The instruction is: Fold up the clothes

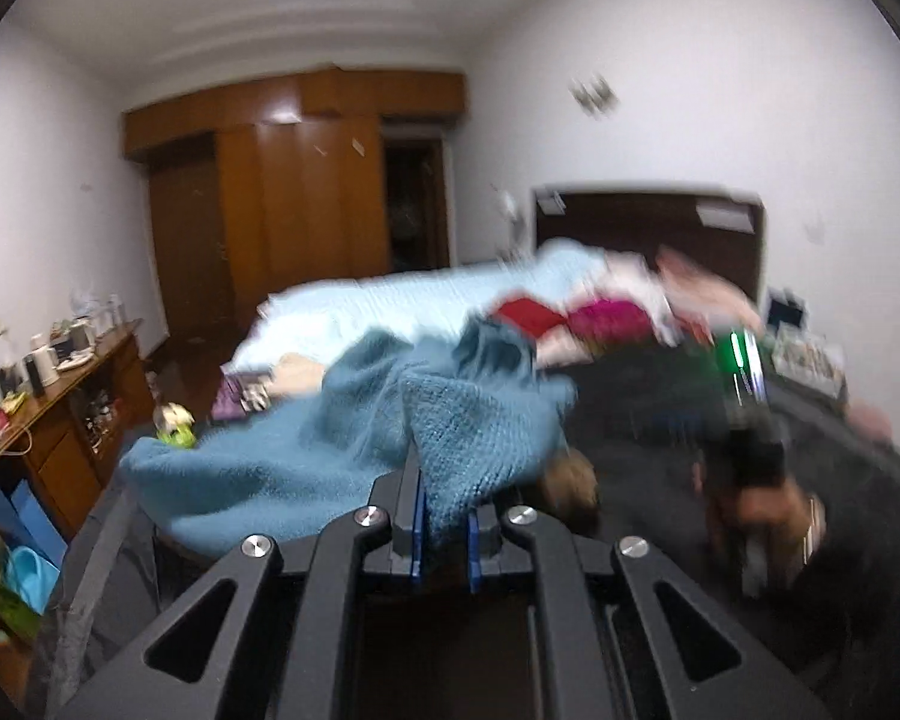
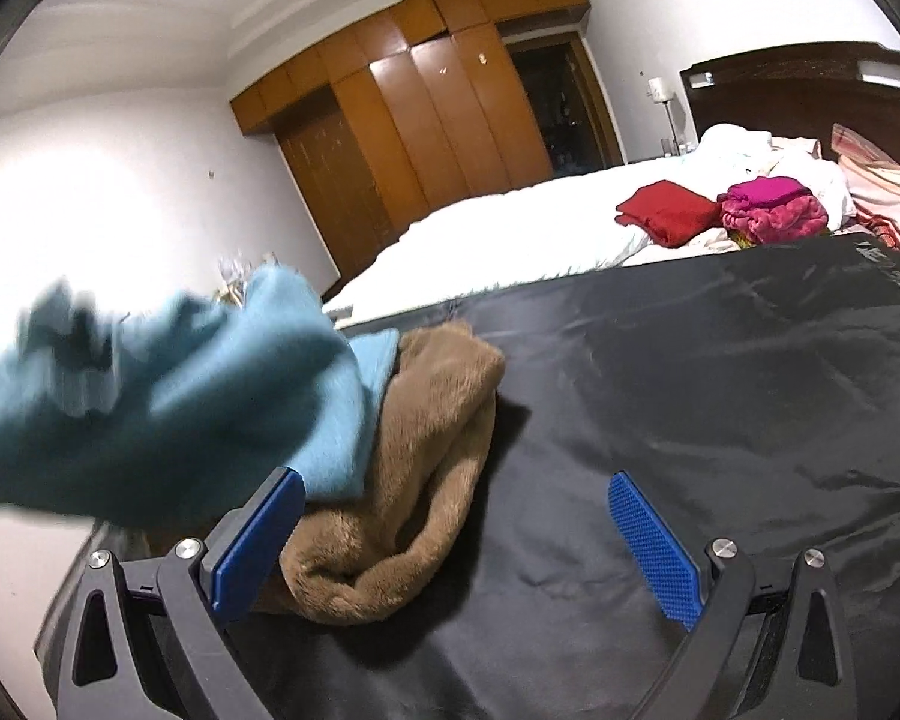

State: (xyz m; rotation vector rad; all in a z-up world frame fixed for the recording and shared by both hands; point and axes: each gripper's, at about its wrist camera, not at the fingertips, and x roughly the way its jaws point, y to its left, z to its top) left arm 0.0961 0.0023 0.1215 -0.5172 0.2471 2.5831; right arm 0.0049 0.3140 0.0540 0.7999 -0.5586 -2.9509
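My left gripper (image 1: 446, 531) is shut on a fold of a teal knitted sweater (image 1: 342, 438), which is lifted and blurred by motion over the bed's near end. In the right wrist view the same teal sweater (image 2: 168, 384) hangs at the left, above a crumpled brown fleece garment (image 2: 414, 480) that lies on a black sheet (image 2: 720, 396). My right gripper (image 2: 456, 540) stands wide open over the black sheet, its left pad beside the brown garment, nothing between the fingers. The right gripper (image 1: 750, 462), held by a hand, shows blurred in the left wrist view.
A folded red garment (image 2: 666, 210) and a magenta bundle (image 2: 771, 207) lie further up the white bed (image 2: 510, 240). A wooden wardrobe (image 2: 426, 120) fills the far wall. A cluttered wooden sideboard (image 1: 48, 408) stands at the left, and a dark headboard (image 1: 648, 234) at the right.
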